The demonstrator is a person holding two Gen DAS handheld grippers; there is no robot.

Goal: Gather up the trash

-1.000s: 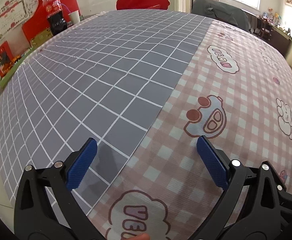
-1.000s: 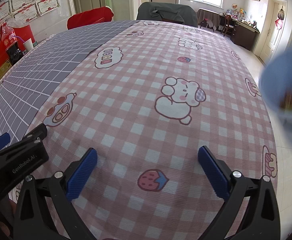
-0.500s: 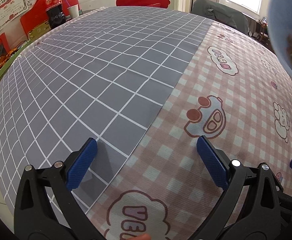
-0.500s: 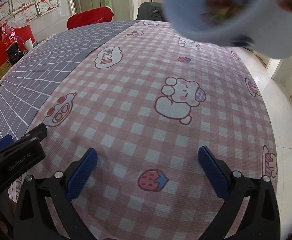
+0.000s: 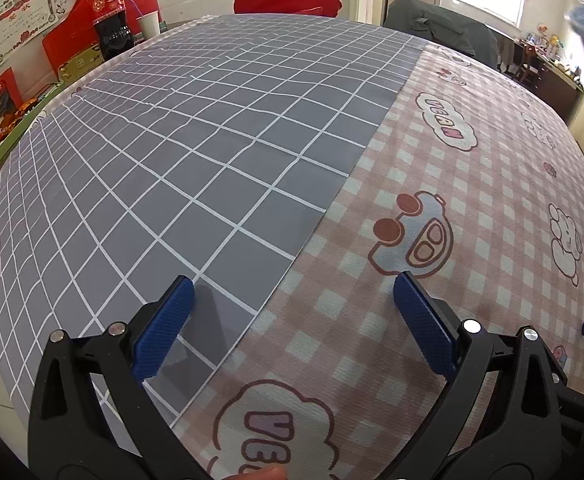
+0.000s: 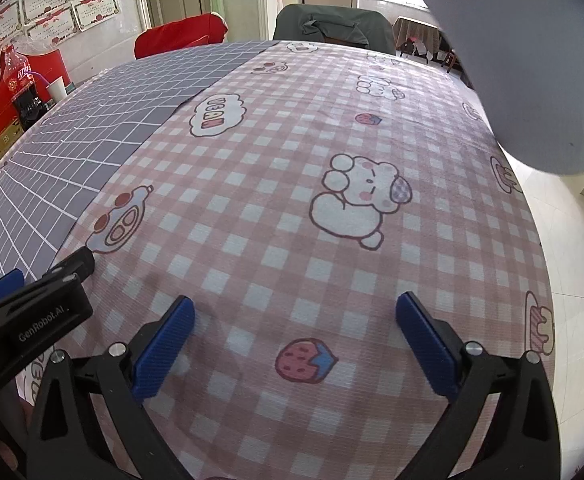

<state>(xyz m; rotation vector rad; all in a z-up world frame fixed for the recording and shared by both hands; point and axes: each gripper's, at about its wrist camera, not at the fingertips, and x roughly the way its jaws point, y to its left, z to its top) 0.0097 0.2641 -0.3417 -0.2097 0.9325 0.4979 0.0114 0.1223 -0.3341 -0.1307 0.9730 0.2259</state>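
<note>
The right gripper [image 6: 292,332] hung above the pink checked tablecloth [image 6: 292,216], its blue fingers [image 6: 163,348] spread wide with nothing between them. A strawberry print [image 6: 306,360] lay on the cloth in the gap between them, and a bunny print [image 6: 360,200] sat beyond that. The left gripper [image 6: 27,304] showed at the cloth's left side, near the edge of a grey grid cloth [image 6: 91,120]. A large pale blue container [image 6: 532,64], blurred and seen from below, hung above the cloth's far right part. A cola bottle [image 6: 19,84] stood past the grey cloth's left edge
</note>
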